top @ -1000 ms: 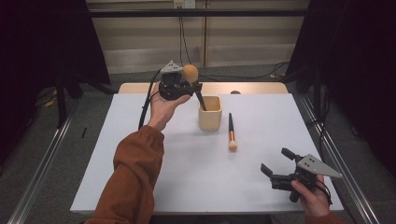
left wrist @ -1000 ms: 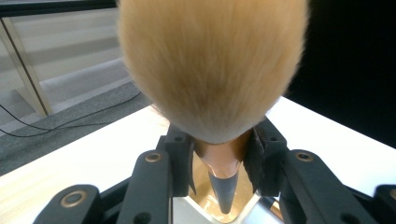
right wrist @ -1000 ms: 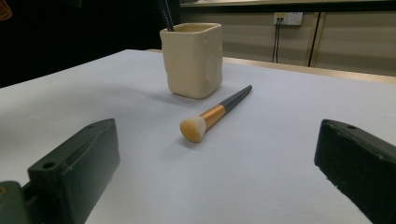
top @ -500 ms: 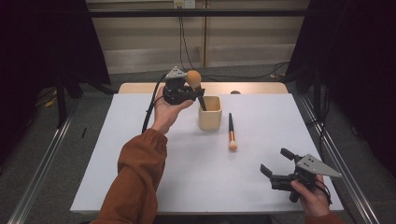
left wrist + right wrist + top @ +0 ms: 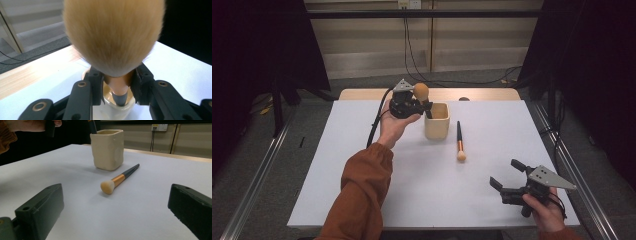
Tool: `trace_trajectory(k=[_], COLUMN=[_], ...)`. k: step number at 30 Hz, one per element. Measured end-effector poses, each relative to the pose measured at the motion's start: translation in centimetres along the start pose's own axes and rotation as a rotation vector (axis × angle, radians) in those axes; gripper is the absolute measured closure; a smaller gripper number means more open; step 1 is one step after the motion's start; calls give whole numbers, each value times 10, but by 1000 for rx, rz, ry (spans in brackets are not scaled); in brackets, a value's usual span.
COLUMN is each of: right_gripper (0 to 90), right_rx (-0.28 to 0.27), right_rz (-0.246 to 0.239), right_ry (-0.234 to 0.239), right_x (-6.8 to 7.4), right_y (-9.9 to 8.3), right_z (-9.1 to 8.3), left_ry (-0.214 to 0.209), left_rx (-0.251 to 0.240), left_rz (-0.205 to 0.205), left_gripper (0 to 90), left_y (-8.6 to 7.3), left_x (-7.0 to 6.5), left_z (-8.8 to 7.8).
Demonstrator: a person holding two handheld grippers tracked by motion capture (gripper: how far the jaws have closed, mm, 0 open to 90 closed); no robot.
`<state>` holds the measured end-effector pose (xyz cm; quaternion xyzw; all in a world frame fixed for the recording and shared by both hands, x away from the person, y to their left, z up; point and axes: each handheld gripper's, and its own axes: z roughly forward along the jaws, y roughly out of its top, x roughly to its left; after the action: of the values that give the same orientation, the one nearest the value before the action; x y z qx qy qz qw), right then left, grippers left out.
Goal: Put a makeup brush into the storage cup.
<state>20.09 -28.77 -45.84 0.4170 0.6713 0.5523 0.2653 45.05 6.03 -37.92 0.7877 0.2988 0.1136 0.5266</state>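
Note:
My left gripper [image 5: 416, 106] is shut on a large makeup brush [image 5: 421, 92], its fluffy tan head [image 5: 113, 37] up and its dark handle [image 5: 120, 98] reaching down into the cream cup [image 5: 436, 121]. The jaws clamp the brush's copper ferrule just under the bristles. A second, smaller brush [image 5: 459, 142] lies flat on the white table right of the cup, bristles toward me; it is also in the right gripper view [image 5: 119, 179], with the cup [image 5: 107, 149] behind it. My right gripper [image 5: 507, 177] rests at the near right, open, with nothing between its jaws.
The white table [image 5: 362, 165] ends in a wooden strip [image 5: 482, 94] at the far side. A black cable [image 5: 377, 123] trails from the left gripper. Metal rails [image 5: 257, 180] run along both sides of the table.
The left gripper has carried the big brush down and a little right, so its handle now dips into the cup. The right gripper has stayed put.

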Motion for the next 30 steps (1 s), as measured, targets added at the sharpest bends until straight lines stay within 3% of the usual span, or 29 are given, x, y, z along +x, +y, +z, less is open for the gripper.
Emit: trace_trajectory(k=[9,13,19,21,24,26,30], right_gripper=[0,0,0,0,0,0,0], right_rx=[-1,-1,2,0,1,1,1], right_rz=[-9,-3,7,5,2,2,2], right_ry=[6,6,3,7,8,8,11], right_x=[0,0,0,0,0,0,1], right_y=[0,0,0,0,0,0,0], right_z=[0,0,0,0,0,0,1], left_ry=[6,9,24,48,62,61,47], left_rx=[11,27,29,29,27,23,4], left_rz=[13,-11,-7,-19,-4,-15,-13], left_gripper=[655,653,643,572,474,368,297], left_y=[-1,-3,-7,-8,-10,-12,-15], left_x=[-5,-4,-3,-2,-1,1,1], left_z=[4,4,4,3,-1,-4,-6])
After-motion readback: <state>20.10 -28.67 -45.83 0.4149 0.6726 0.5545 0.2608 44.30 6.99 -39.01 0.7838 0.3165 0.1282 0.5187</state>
